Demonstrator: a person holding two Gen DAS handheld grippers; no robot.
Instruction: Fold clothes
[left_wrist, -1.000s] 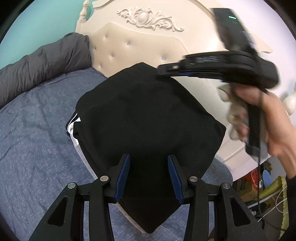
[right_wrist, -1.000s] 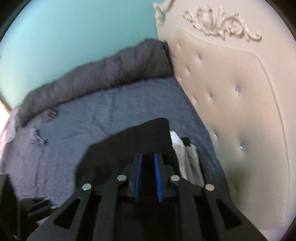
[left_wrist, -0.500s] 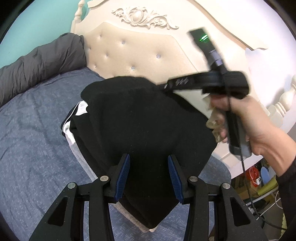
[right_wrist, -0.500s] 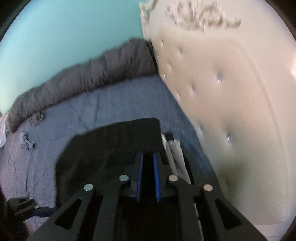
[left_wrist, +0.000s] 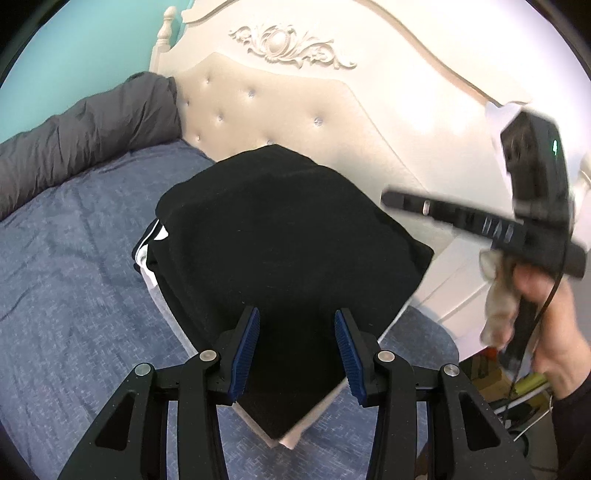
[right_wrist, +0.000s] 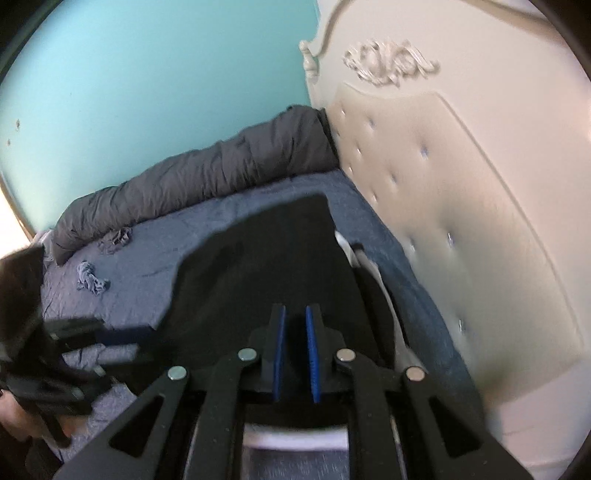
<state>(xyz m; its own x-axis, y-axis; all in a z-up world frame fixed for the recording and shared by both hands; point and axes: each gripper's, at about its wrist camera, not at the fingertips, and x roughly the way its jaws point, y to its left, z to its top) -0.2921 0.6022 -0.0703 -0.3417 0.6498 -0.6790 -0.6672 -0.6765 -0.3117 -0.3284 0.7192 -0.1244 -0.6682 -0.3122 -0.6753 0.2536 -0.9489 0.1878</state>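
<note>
Jaws of the left gripper (left_wrist: 297, 354) stand half open with nothing pinched; the black garment (left_wrist: 288, 236) lies flat under and beyond them, from the fingertips out toward 12 o'clock. It tops a stack: white-striped black cloth (left_wrist: 147, 254) peeps out at 9 o'clock, and a pale layer (left_wrist: 295, 437) shows beneath the near corner at 6. That corner points straight back between the pads, so the long axis looks to run from 6 to 12, toward the headboard (left_wrist: 332, 122). The right gripper (right_wrist: 295, 343) has its jaws nearly closed with only a slit between the blue pads, and I cannot make out any cloth in it. From the left camera it hangs at 3 o'clock, off the garment's right edge, blurred. So the left gripper is nearer. Blanket (left_wrist: 85, 136) lies at 10 o'clock on the sheet (left_wrist: 66, 295). No writing is legible; the marks on the right gripper's body are too smeared to read
</note>
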